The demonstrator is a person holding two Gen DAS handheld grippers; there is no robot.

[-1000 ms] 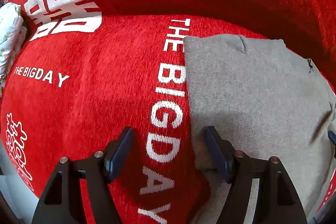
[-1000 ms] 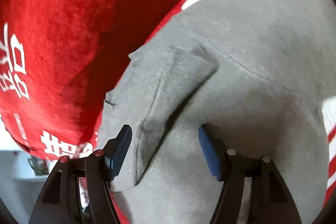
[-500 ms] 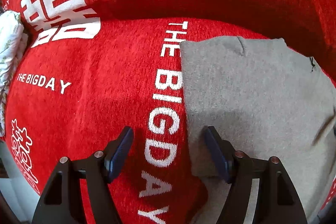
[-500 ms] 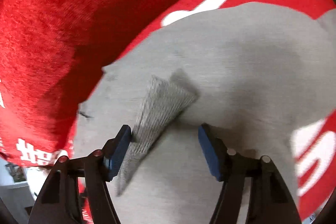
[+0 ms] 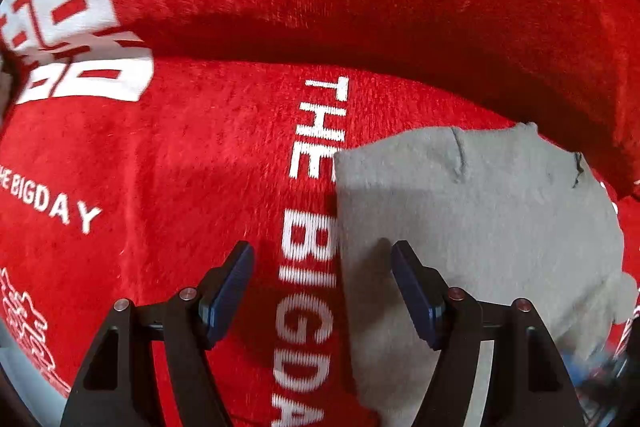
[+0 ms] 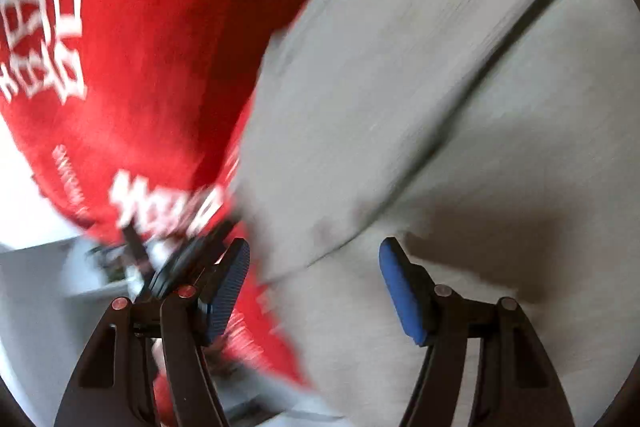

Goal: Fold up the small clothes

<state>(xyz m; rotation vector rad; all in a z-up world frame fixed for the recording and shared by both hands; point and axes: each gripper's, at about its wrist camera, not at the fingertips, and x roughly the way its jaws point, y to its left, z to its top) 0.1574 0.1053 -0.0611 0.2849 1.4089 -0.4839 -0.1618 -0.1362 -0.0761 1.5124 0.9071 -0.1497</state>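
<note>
The left claw [image 5: 322, 289] stands open, its two dark blue pads [image 5: 228, 293] spread wide with nothing between them. Directly beneath the gap runs the left edge of the grey garment [image 5: 472, 227], which lies flat on the red plush cover [image 5: 180, 155]. The right pad sits over the grey cloth and the left pad over bare red pile, so the claw straddles that edge; whether either pad touches the fabric cannot be told. Between the pads, white lettering [image 5: 310, 267] reading "THE BIG DAY" runs away from the claw, partly hidden under the garment's edge. Ahead and to the right, the garment spreads to a far edge with a small seam or pleat. Left of the claw a smaller line of the same words shows, and farther off to the left a large white block character [image 5: 76, 23]. Beyond all of this the red cover rises in a raised fold with a dark shadow under it.

The right claw [image 6: 314, 285] is also open and holds nothing. Its view is blurred. The grey garment [image 6: 460, 107] fills the space under and ahead of it, extending right, with a dark crease running diagonally away to the upper right. To the left of the claw the red plush cover [image 6: 152, 47] shows with white lettering, and below left a pale surface, too smeared to identify.
</note>
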